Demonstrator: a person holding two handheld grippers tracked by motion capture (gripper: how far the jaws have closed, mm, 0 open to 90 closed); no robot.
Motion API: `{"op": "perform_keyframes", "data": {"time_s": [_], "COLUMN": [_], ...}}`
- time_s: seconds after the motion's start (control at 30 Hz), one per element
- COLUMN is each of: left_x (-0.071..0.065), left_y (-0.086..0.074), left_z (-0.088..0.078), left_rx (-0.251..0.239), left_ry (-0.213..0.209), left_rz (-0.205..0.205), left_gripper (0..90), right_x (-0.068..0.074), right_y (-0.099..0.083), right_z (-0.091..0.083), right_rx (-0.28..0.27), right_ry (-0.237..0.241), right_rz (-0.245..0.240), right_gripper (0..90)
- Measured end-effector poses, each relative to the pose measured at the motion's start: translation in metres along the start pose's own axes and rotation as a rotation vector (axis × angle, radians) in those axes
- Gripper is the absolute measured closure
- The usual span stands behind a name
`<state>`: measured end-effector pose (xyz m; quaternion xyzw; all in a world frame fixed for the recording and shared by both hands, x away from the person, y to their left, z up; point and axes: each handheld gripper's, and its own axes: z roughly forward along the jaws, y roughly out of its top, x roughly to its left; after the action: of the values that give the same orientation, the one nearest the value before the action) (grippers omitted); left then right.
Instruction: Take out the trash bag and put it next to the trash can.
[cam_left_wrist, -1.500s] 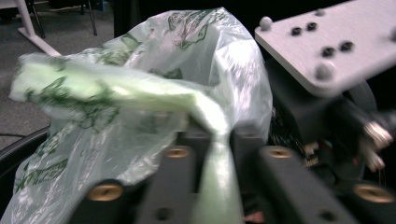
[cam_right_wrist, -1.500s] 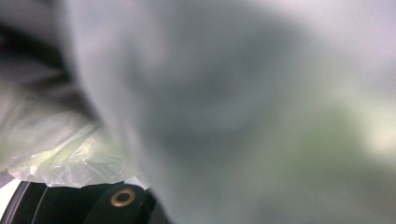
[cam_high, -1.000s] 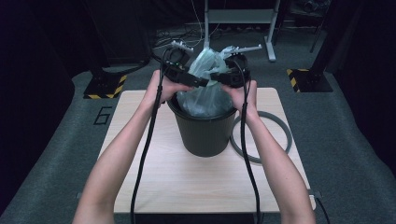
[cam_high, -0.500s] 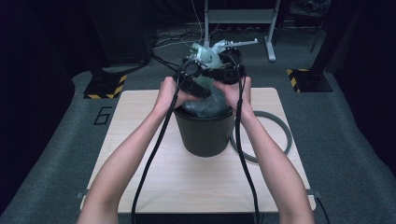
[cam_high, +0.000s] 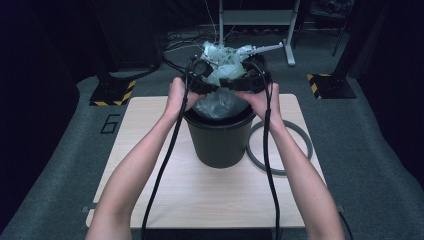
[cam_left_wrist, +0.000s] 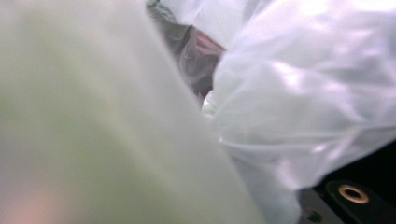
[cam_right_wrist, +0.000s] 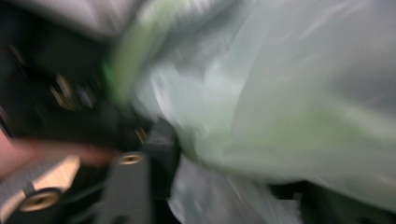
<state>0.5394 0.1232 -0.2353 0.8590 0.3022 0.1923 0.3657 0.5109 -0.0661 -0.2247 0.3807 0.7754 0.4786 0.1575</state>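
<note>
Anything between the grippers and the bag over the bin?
Nothing visible. Both the left gripper and the right gripper are right at the gathered plastic bag above the dark bin; film presses against both gripper cameras.

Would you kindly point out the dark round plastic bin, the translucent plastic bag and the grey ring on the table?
dark round plastic bin (cam_high: 220, 145): high view, front wall.
translucent plastic bag (cam_high: 217, 102): high view, bulge above the rim.
grey ring (cam_high: 300, 137): high view, right arc.
</note>
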Motion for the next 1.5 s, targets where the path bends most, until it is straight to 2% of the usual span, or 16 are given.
{"op": "perform_keyframes", "data": {"time_s": [0.13, 0.2, 0.23, 0.3, 0.43, 0.53, 0.57, 0.6, 0.7, 0.77, 0.87, 1.03, 1.13, 1.23, 1.37, 1.5], "left_x": [0.007, 0.008, 0.007, 0.003, -0.003, -0.004, -0.004, -0.004, -0.008, -0.010, -0.013, -0.010, -0.012, -0.017, -0.017, -0.019], "left_y": [0.005, 0.008, 0.009, 0.011, 0.011, 0.009, 0.007, 0.006, 0.003, 0.003, -0.001, -0.004, -0.003, -0.001, -0.001, -0.004], "left_z": [-0.014, -0.020, -0.023, -0.026, -0.027, -0.026, -0.026, -0.026, -0.026, -0.025, -0.019, -0.007, -0.002, 0.002, 0.005, 0.007], "left_rx": [-0.053, -0.081, -0.089, -0.087, -0.083, -0.091, -0.097, -0.093, -0.087, -0.066, -0.033, -0.005, 0.007, 0.025, 0.036, 0.014], "left_ry": [-0.042, -0.078, -0.092, -0.097, -0.101, -0.104, -0.109, -0.119, -0.083, -0.055, -0.029, -0.022, -0.001, 0.012, -0.002, -0.018], "left_rz": [-0.024, -0.033, -0.031, -0.010, 0.025, 0.037, 0.039, 0.043, 0.080, 0.097, 0.119, 0.081, 0.096, 0.129, 0.131, 0.138], "left_gripper": [88.0, 88.0, 88.0, 88.0, 87.7, 86.3, 83.6, 75.3, 47.7, 36.4, 27.5, 17.9, 19.4, 26.1, 44.9, 65.9], "right_x": [0.000, 0.003, 0.006, 0.010, 0.012, 0.013, 0.013, 0.013, 0.009, 0.007, 0.008, 0.015, 0.018, 0.020, 0.022, 0.022], "right_y": [-0.006, -0.009, -0.010, -0.011, -0.010, -0.011, -0.011, -0.011, -0.012, -0.012, -0.012, -0.007, -0.005, -0.004, -0.005, -0.006], "right_z": [0.009, 0.017, 0.023, 0.028, 0.031, 0.029, 0.028, 0.027, 0.024, 0.023, 0.021, 0.019, 0.018, 0.020, 0.021, 0.021], "right_rx": [0.071, 0.098, 0.113, 0.110, 0.059, 0.022, 0.016, 0.006, -0.016, -0.025, -0.039, -0.049, -0.053, -0.049, -0.044, -0.037], "right_ry": [-0.032, -0.092, -0.112, -0.133, -0.120, -0.104, -0.096, -0.086, -0.070, -0.064, -0.065, -0.065, -0.057, -0.051, -0.041, -0.040], "right_rz": [-0.042, -0.082, -0.100, -0.114, -0.086, -0.063, -0.057, -0.045, -0.013, -0.002, 0.003, 0.001, 0.010, 0.011, 0.013, 0.015], "right_gripper": [25.8, 21.3, 23.8, 35.0, 73.6, 89.5, 90.0, 90.0, 90.0, 90.0, 90.0, 90.0, 90.0, 90.0, 90.0, 90.0]}}
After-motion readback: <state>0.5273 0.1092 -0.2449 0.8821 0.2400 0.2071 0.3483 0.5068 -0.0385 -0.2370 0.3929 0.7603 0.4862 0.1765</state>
